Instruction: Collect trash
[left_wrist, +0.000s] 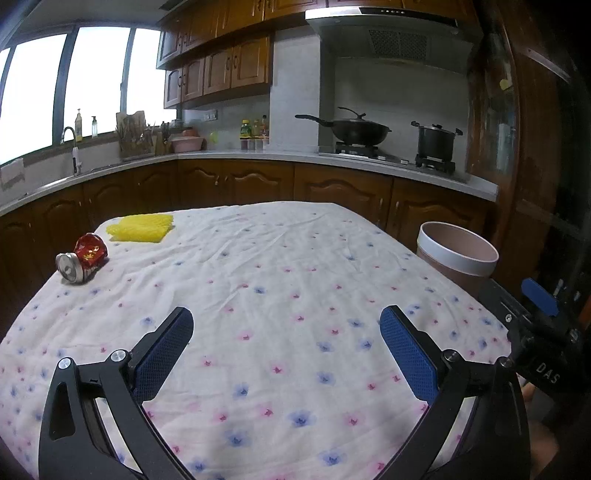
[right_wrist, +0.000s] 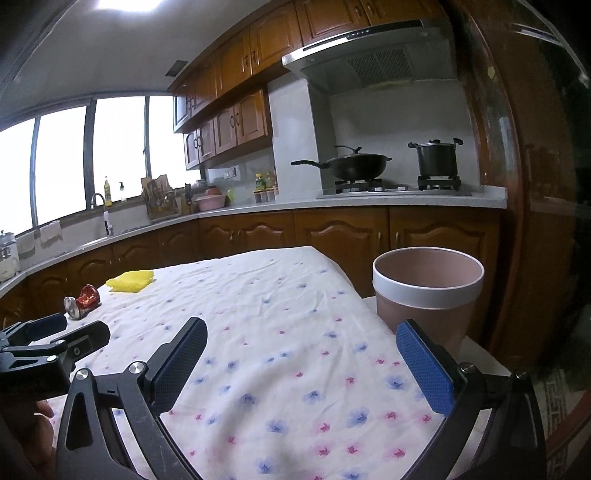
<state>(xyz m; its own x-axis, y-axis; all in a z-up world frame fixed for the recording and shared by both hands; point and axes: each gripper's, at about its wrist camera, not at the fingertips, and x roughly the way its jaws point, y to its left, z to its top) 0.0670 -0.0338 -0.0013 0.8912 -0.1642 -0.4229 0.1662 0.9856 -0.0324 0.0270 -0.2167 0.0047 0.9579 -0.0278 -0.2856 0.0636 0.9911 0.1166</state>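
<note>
Now, biggest first: the surface (left_wrist: 280, 258) under the floral cloth is mostly bare, and the pink wastebasket (right_wrist: 428, 295) with its white rim stands off the right edge, mouth open and level with the cloth. Your trash sits at the far left corner. The yellow wrapper (left_wrist: 142, 227) looks like thin crinkled plastic, probably very light and floppy; pinch it at a raised fold near an edge, since it lies flat and the cloth may bunch under the jaws. Just beside it, nearer you, the crushed red can (left_wrist: 83, 260) lies on its side, silver end facing the camera. Likely thin aluminium, light, dented, a bit slick; take it across the crumpled red body, not the round end. Both pieces are close to the surface edge, so a nudge could knock them off. Left gripper (left_wrist: 286, 332) and right gripper (right_wrist: 301, 345) both have jaws spread wide, holding nothing, well apart from the trash. Nothing stands in the way between.
</note>
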